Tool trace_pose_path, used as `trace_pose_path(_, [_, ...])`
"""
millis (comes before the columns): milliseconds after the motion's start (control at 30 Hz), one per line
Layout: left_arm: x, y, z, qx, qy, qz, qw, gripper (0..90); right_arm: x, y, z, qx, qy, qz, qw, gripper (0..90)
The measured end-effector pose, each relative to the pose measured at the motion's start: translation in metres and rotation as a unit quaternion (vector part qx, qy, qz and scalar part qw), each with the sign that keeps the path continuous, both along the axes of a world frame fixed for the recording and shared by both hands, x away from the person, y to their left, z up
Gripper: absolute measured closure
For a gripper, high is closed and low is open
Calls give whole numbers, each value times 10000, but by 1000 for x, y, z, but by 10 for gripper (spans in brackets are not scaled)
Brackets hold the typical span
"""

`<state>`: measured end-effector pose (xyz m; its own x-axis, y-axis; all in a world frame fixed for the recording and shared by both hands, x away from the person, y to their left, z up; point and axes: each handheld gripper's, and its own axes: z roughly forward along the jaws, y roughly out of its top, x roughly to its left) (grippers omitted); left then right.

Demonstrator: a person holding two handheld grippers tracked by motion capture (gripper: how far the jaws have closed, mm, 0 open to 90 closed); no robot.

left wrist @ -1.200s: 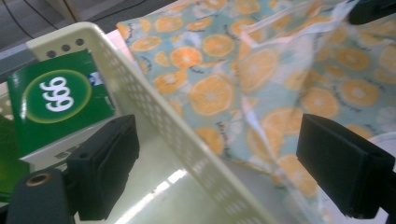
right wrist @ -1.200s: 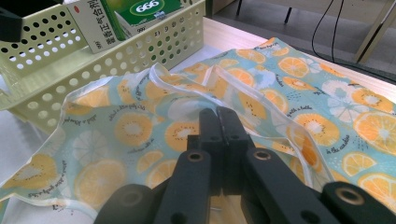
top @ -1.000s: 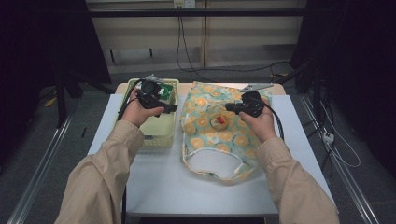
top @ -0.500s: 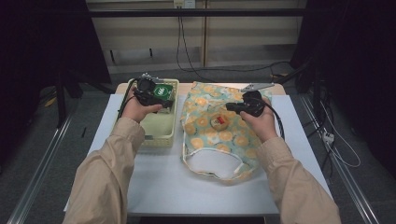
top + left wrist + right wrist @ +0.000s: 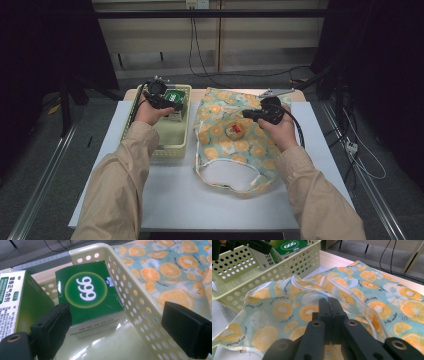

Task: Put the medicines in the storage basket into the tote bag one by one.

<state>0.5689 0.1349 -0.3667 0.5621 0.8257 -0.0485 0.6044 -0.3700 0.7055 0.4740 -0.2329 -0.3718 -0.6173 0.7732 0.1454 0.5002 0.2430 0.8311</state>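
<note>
Lighting: overhead, even on the counter [image 5: 165, 200]; surroundings dark, near black at both sides. Glare: bright patch on the basket [image 5: 105, 345] floor. Focus: close claw parts soft; high view slightly grainy. Shadows: faint.

Glossy cardboard box [image 5: 88, 296], perforated plastic basket [image 5: 140, 305], printed cloth bag [image 5: 235, 140].

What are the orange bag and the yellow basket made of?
The bag looks like soft cloth or thin coated fabric: it wrinkles and folds, with printed orange slices. The basket looks like hard, glossy plastic: stiff walls with neat round holes and a shiny floor.
</note>
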Motion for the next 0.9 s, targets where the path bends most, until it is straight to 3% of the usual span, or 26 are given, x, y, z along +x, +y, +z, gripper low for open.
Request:
trace_pose_path(233, [9,2,-6,100,18,163,9998,92,2,-1,-1,-31,8,2,10000,900])
trace_pose_path(300, [11,2,-7,8,-4,255,9997,92,1,-1,0,-33,-2,-1,10000,900])
trace_pose_path(667, [20,-7,-16,180,92,298,9994,109,0,-5,4,-77,-17,-22,10000,900])
trace_pose_path(733, [21,-8,-19,292,35,299,9991,108,1,-5,4,-90,-19,-14,10000,900])
trace_pose_path(900, [24,-6,-20,279,-51,412,9987,111,3,-3,3,-99,-4,13,10000,900])
